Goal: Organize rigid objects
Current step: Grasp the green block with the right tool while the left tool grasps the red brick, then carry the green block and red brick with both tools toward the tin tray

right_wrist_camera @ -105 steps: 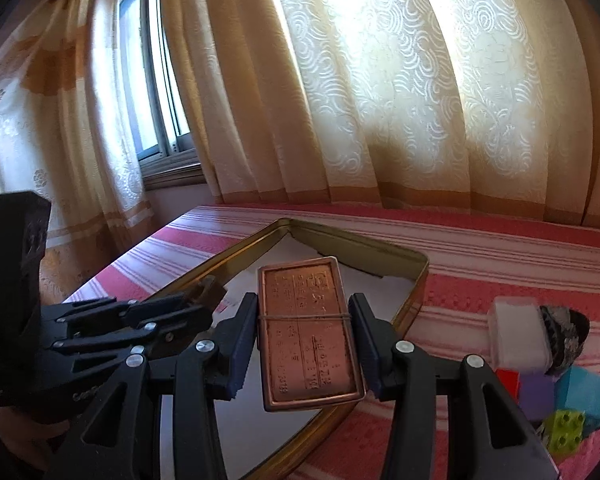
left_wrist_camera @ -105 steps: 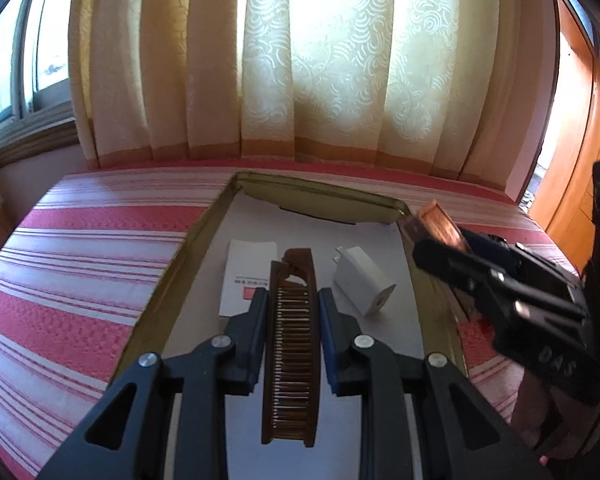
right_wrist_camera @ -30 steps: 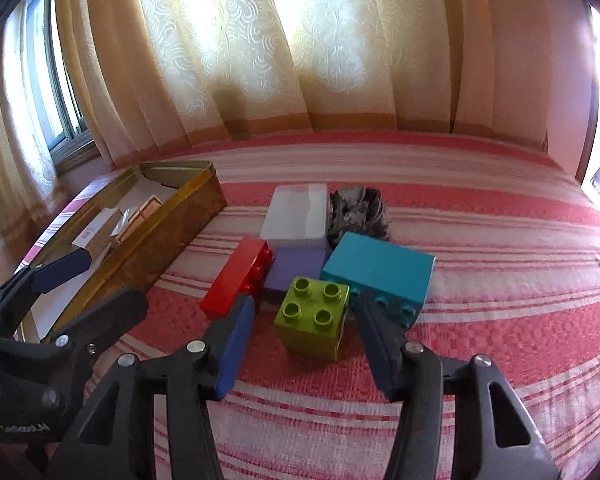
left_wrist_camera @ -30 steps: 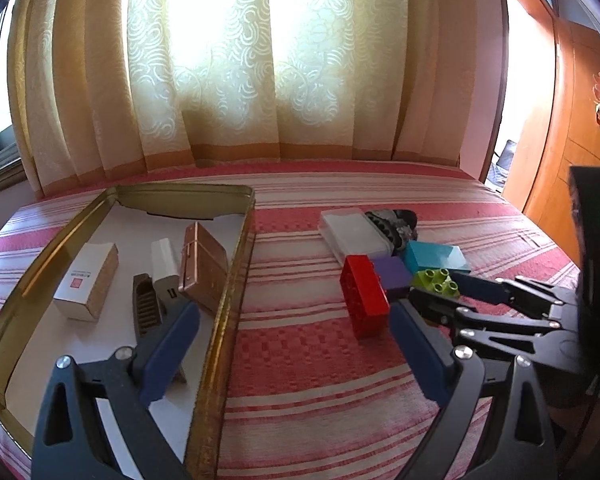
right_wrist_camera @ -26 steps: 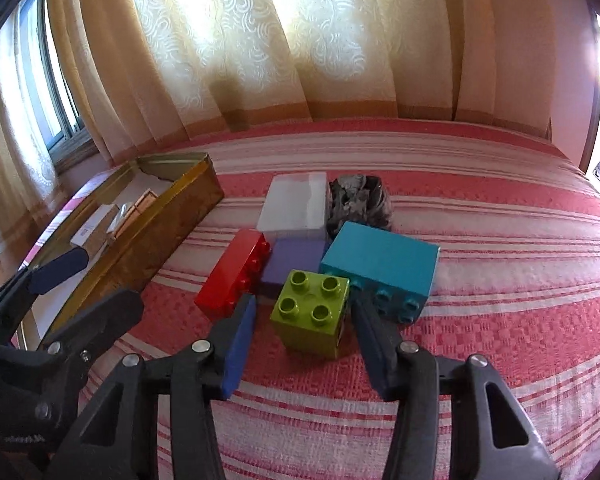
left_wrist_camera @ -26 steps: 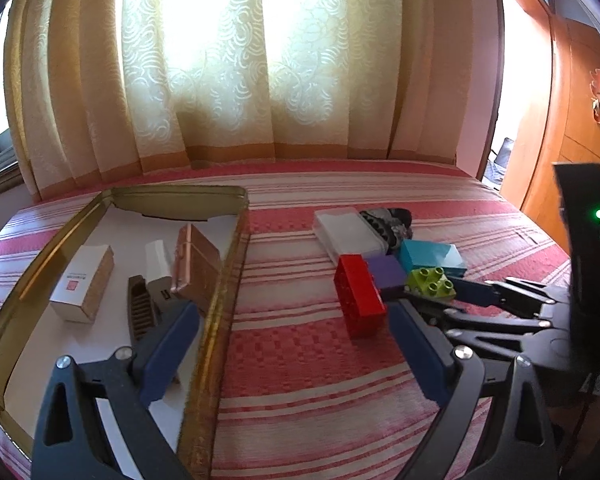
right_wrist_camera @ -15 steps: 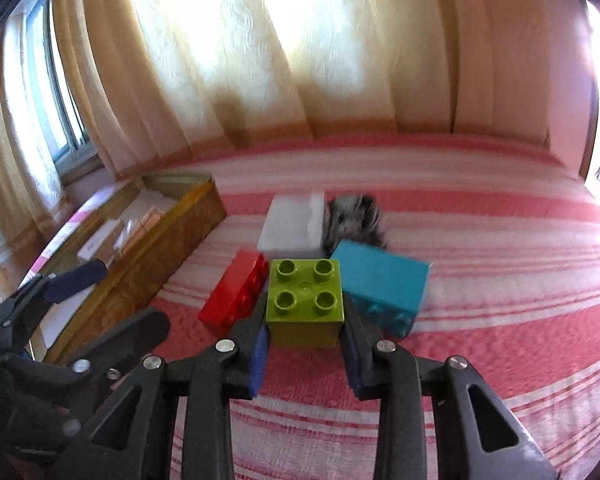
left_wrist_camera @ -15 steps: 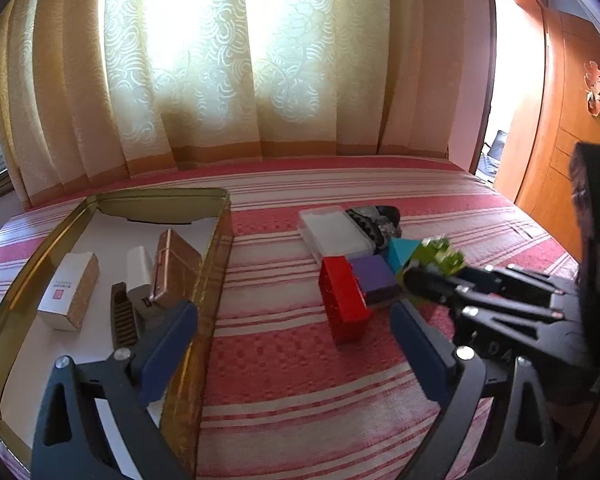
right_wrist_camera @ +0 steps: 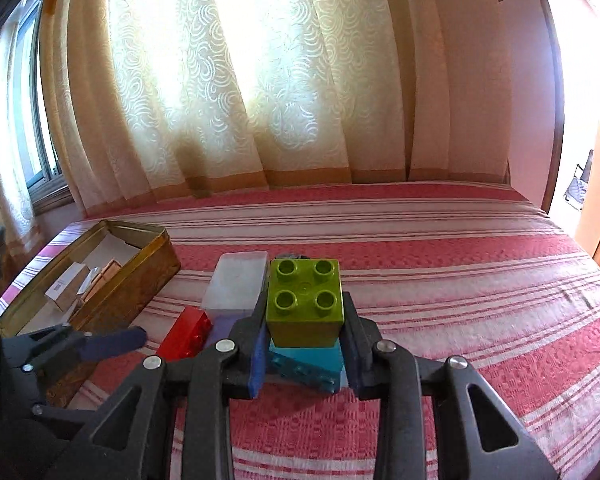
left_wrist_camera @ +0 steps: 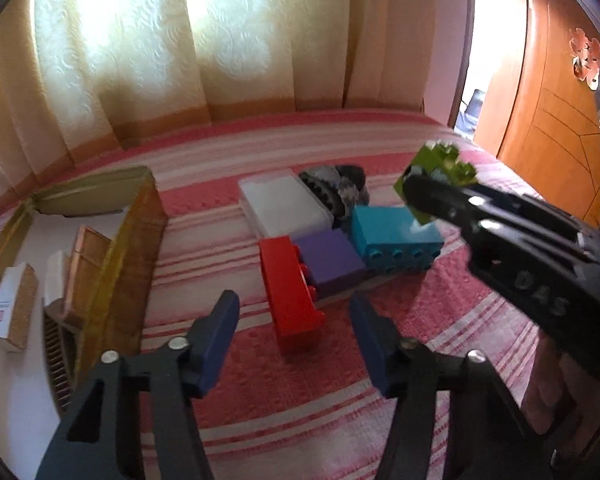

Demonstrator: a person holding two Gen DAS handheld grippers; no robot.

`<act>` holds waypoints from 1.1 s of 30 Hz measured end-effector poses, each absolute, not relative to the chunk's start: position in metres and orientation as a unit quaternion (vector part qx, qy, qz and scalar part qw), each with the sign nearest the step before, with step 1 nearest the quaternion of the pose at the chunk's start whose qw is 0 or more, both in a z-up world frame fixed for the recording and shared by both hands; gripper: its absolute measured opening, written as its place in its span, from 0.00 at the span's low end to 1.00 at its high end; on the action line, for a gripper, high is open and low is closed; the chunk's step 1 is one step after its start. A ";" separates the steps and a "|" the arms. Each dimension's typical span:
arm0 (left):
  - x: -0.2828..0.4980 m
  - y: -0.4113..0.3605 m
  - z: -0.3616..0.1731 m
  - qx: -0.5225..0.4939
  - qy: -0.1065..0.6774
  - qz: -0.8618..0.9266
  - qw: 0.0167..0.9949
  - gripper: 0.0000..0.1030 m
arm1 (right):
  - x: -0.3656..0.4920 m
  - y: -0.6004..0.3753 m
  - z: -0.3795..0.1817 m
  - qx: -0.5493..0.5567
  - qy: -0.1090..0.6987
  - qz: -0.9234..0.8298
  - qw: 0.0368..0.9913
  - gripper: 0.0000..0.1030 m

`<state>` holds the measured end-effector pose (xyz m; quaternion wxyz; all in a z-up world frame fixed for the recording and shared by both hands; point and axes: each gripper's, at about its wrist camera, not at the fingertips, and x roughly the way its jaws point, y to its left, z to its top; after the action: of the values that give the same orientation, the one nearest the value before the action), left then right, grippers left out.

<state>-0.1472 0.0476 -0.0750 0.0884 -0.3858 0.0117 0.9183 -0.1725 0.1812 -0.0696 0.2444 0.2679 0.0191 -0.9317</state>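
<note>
The right tool (right_wrist_camera: 305, 334) is clamped on the green block (right_wrist_camera: 305, 304), lifted over the bed (right_wrist_camera: 460, 248) to carry it, while the left tool (left_wrist_camera: 294, 334), closing but still apart, straddles the red block (left_wrist_camera: 290, 300).

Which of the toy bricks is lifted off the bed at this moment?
The green brick: the right tongs grip it above the bedspread, while the red brick, purple brick and blue brick lie on it.

Looks like a home bedroom: striped red bedspread (right_wrist_camera: 440, 240), patterned curtains (right_wrist_camera: 240, 80) over a window (right_wrist_camera: 40, 140), wooden door (left_wrist_camera: 548, 100) off to the side.
</note>
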 end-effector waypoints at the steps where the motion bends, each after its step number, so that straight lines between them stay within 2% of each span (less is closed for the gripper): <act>1: -0.152 0.047 -0.078 -0.398 0.007 0.913 0.090 0.44 | -0.173 0.182 -0.069 0.267 0.017 -0.932 0.246 0.33; 5: -0.159 0.045 -0.083 -0.415 -0.006 0.905 0.091 0.38 | -0.171 0.185 -0.068 0.260 0.012 -0.933 0.248 0.33; 10: -0.165 0.043 -0.084 -0.420 -0.018 0.903 0.089 0.38 | -0.168 0.182 -0.067 0.253 0.023 -0.935 0.247 0.33; 13: -0.164 0.043 -0.083 -0.417 -0.022 0.904 0.095 0.21 | -0.169 0.183 -0.067 0.257 0.019 -0.934 0.248 0.33; 14: -0.164 0.043 -0.083 -0.417 -0.021 0.904 0.094 0.20 | -0.169 0.184 -0.067 0.257 0.016 -0.934 0.248 0.33; 33: -0.131 0.033 -0.054 -0.308 -0.020 0.949 0.058 0.20 | -0.144 0.193 -0.054 0.181 0.014 -0.952 0.248 0.33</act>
<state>-0.1308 0.0332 -0.0536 0.0578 -0.3084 -0.0196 0.9493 -0.1440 0.1928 -0.0541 0.2480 0.1813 0.0137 -0.9515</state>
